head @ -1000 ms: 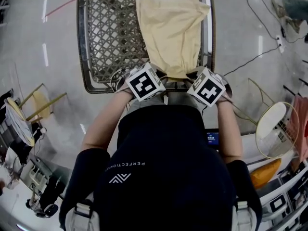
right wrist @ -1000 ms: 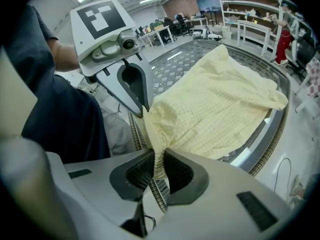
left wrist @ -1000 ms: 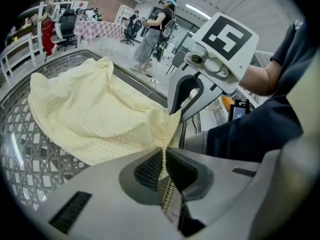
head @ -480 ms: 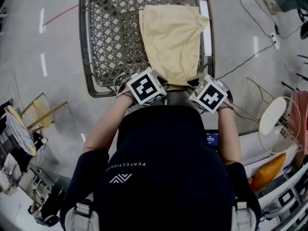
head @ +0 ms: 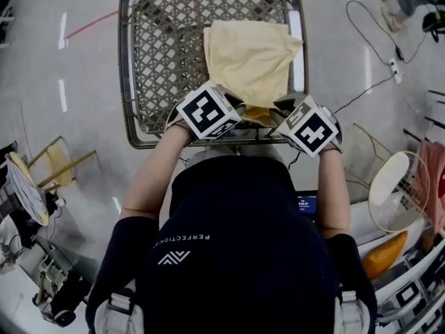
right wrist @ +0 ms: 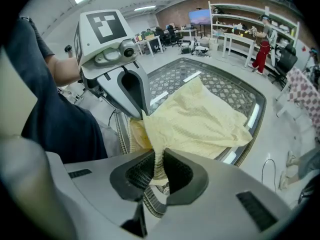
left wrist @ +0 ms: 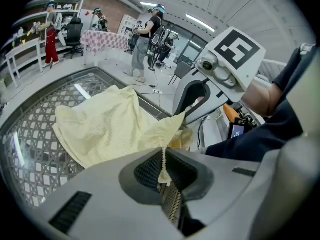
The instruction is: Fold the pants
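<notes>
Nearest is the person's dark shirt (head: 236, 256), with both forearms reaching out from it. At the ends of the arms, the left tongs (left wrist: 163, 166) are clamped on a thin bunched fold of the pale yellow pants (head: 250, 58), the cloth pinched between the ribbed pads. Just to their right, the right tongs (right wrist: 158, 170) are clamped in the same way on another bunched fold of the same near edge. The two grips are near each other, and the edge sags in a short loop between them, darker yellow on its underside.

From the tongs the pants rise off the surface, then slope away and lie spread beyond them on the woven lattice desk (head: 163, 54). The cloth covers the right part of the desk, its far right corner reaching the raised rim (head: 300, 40). The lattice to the left of the left tongs is bare.

Beyond and to the right of the right tongs a black cable (head: 361, 47) trails over the grey floor (head: 90, 61). Near the right tongs' outer side stands a round white stool (head: 393, 190) on a gold wire frame.
</notes>
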Demonstrator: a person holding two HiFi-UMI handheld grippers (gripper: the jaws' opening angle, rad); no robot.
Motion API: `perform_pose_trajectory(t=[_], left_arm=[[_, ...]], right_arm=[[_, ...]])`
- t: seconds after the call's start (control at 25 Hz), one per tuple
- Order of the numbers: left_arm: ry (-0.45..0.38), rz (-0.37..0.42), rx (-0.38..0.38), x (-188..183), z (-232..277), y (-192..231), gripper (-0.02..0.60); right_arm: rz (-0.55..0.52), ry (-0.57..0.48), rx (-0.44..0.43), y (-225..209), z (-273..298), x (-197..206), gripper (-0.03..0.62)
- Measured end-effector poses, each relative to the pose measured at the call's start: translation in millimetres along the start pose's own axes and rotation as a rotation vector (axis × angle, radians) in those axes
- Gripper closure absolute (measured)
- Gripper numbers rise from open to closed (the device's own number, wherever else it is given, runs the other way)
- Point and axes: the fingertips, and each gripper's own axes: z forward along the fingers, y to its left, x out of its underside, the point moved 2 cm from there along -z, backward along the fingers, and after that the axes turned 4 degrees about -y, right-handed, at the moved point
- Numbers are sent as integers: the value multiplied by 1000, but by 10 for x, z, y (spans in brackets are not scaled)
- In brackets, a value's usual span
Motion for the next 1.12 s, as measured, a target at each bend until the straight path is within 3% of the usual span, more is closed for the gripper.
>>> perform_pose_trajectory(t=[0.44, 1.12], left_arm=[[-24, -45, -86, -423, -89, 522, 554], [-42, -125, -152, -788, -149, 1184, 554]], right_arm=[[-58, -26, 41, -581, -59, -374, 534], [-145, -23, 45, -1259, 56, -770, 534]])
